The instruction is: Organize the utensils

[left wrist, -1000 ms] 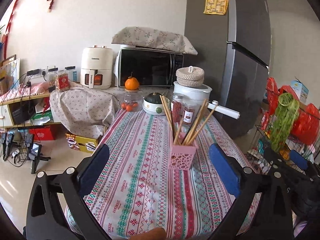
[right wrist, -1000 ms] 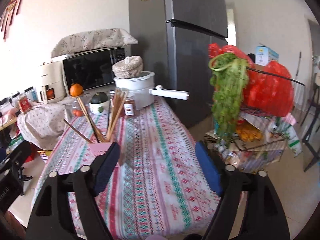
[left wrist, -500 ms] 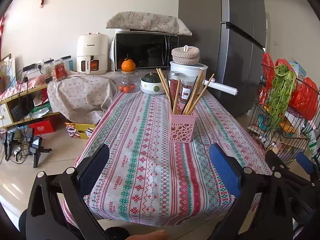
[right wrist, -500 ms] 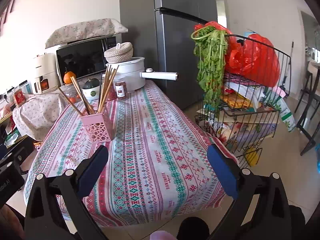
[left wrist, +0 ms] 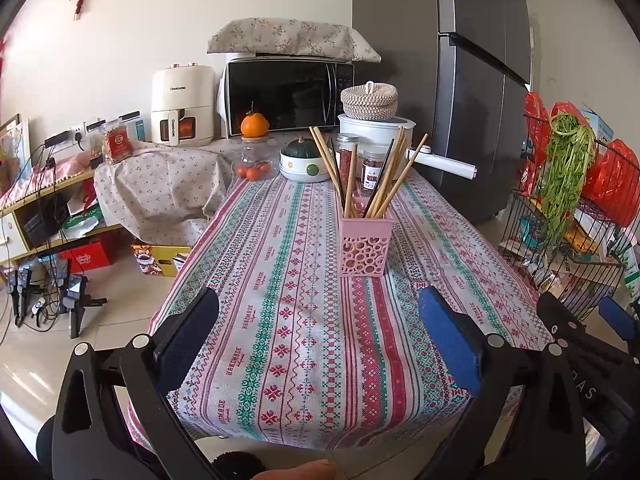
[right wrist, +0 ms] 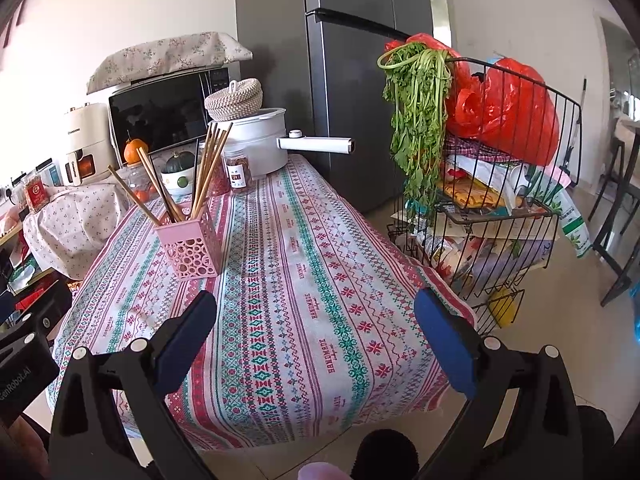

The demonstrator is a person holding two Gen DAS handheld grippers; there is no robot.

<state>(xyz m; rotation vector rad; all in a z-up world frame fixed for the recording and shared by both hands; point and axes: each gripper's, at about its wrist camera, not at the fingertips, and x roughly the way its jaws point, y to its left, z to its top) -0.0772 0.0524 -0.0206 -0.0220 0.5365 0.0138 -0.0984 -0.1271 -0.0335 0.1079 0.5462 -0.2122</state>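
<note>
The left gripper (left wrist: 318, 334) hangs over the near end of the table (left wrist: 280, 320), its fingers spread wide with nothing between them. A pink holder (left wrist: 365, 246) full of chopsticks (left wrist: 352, 176) stands upright in the middle of the striped cloth. The right gripper (right wrist: 316, 330) is also wide apart and empty, with a wire basket (right wrist: 520, 216) of bags beside the table.

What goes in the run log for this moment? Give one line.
left claw: open, empty | right claw: open, empty | chopsticks: upright in pink holder | holder: on tablecloth, untouched
</note>
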